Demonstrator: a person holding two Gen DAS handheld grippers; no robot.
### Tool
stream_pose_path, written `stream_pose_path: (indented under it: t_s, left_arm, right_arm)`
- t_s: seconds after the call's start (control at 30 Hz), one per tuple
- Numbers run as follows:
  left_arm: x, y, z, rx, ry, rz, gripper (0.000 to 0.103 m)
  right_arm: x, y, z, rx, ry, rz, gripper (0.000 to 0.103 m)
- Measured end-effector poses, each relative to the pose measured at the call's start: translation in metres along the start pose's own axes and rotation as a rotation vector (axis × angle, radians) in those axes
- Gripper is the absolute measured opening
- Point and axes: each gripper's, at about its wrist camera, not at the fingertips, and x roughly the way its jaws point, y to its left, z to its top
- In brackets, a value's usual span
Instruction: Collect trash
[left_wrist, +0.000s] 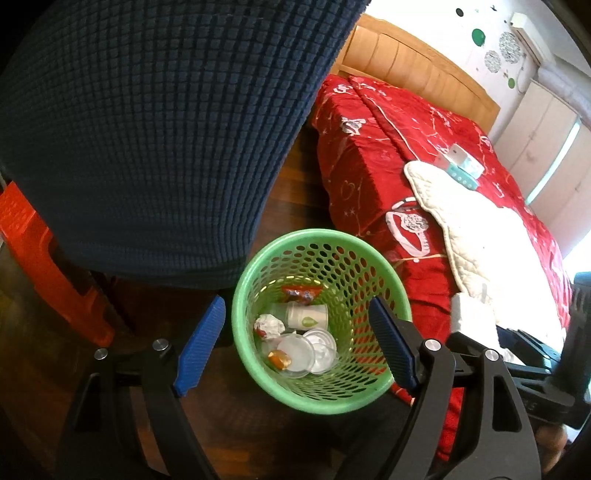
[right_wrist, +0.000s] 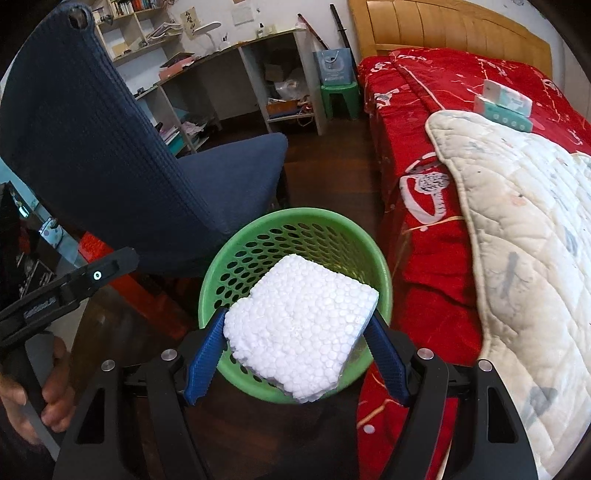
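- The right gripper (right_wrist: 297, 354) pinches a white foam block (right_wrist: 301, 332) between both blue pads, right above the green basket (right_wrist: 221, 273).
- The left gripper (left_wrist: 295, 347) is spread wide with nothing in it, over the basket mouth.
- Only the left wrist view shows inside: one paper cup (left_wrist: 306, 315), one crumpled wrapper (left_wrist: 269, 325), two clear lids (left_wrist: 308, 350).
- The red bed (right_wrist: 424, 147) is at 2 o'clock, the blue chair (right_wrist: 110, 155) at 10.

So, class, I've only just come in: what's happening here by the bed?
A person is tidying up rubbish with a handheld tool in each hand. The right tool grips a white foam block just over the green mesh bin, which stands on the floor between a blue chair and the red bed. The left tool is open and empty over the bin, where a paper cup, lids and wrappers already lie.
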Motion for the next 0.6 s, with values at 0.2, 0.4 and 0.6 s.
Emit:
stream_pose_path:
  t_s: [0.2, 0.4, 0.6]
  left_arm:
    - [0.0, 0.001, 0.0, -0.002, 0.003, -0.002, 0.081]
    - [-0.002, -0.003, 0.001, 0.001, 0.003, -0.008, 0.083]
    - [-0.001, -0.018, 0.001, 0.028, 0.007, -0.016, 0.087]
  right_arm:
    - [0.018, 0.006, 0.005, 0.022, 0.004, 0.031, 0.084]
    - [0.014, 0.003, 0.002, 0.015, -0.003, 0.015, 0.088]
    - [-0.004, -0.011, -0.004, 0.025, -0.024, -0.024, 0.091]
